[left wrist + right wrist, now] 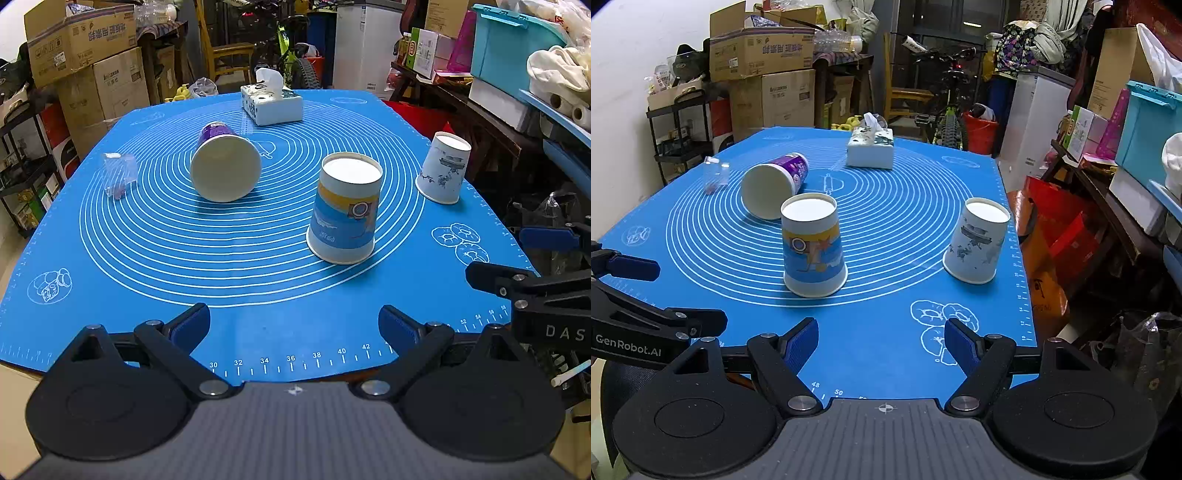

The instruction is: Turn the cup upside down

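Three paper cups are on the blue mat (258, 332). A blue-and-yellow cup (345, 210) (812, 247) stands upside down near the middle. A white cup with grey print (443, 168) (977, 242) stands upside down at the right. A purple cup (223, 162) (774, 184) lies on its side, its mouth toward me. A small clear plastic cup (119, 173) (714, 175) stands at the left. My left gripper (294, 326) is open and empty at the near edge. My right gripper (881, 343) is open and empty at the near right corner.
A white tissue box (271, 103) (870, 149) sits at the far side of the mat. The right gripper shows at the right edge of the left wrist view (532, 288); the left one shows at the left edge of the right wrist view (646, 325). Cardboard boxes, shelves and a bicycle surround the table.
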